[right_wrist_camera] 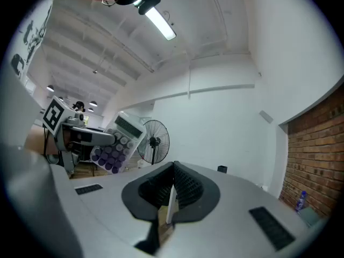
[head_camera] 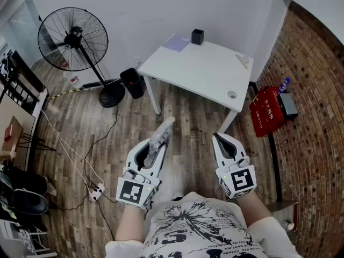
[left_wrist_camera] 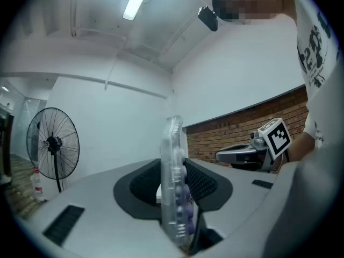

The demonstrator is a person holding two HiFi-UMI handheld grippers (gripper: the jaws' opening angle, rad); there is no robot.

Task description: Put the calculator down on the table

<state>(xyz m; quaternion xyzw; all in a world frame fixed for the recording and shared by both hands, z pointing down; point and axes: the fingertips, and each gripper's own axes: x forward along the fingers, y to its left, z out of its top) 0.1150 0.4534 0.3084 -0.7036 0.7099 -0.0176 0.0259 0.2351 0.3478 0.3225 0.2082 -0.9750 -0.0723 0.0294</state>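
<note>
Wood flooring (head_camera: pixel 80 138) fills most of the head view, with a brick wall (head_camera: pixel 317 90) down the right side and a white counter (head_camera: pixel 209 71) in the upper middle. On that counter I see a small black cup (head_camera: pixel 197 36) at the far edge, beside a pale purple sheet (head_camera: pixel 177 42). A standing fan (head_camera: pixel 72 39) is at the upper left, a black bin (head_camera: pixel 132 83) stands near the counter's left leg, and red crates (head_camera: pixel 267 110) sit against the brick.

My left tongs (head_camera: pixel 157 145), lower centre-left, are pinching the calculator (head_camera: pixel 163 131). In the left gripper view it stands on edge between the ribbed pads, a clear case with purple keys facing right, and both pads are against it. It is up in the air over the floor, well short of the counter. The right gripper view shows its face at the left, tilted, with the display above rows of purple keys.

My right tongs (head_camera: pixel 218 138), lower centre-right, are pressed together at the tips. A thin pale sliver shows in the slit between the pads, and I can't tell what it is.
</note>
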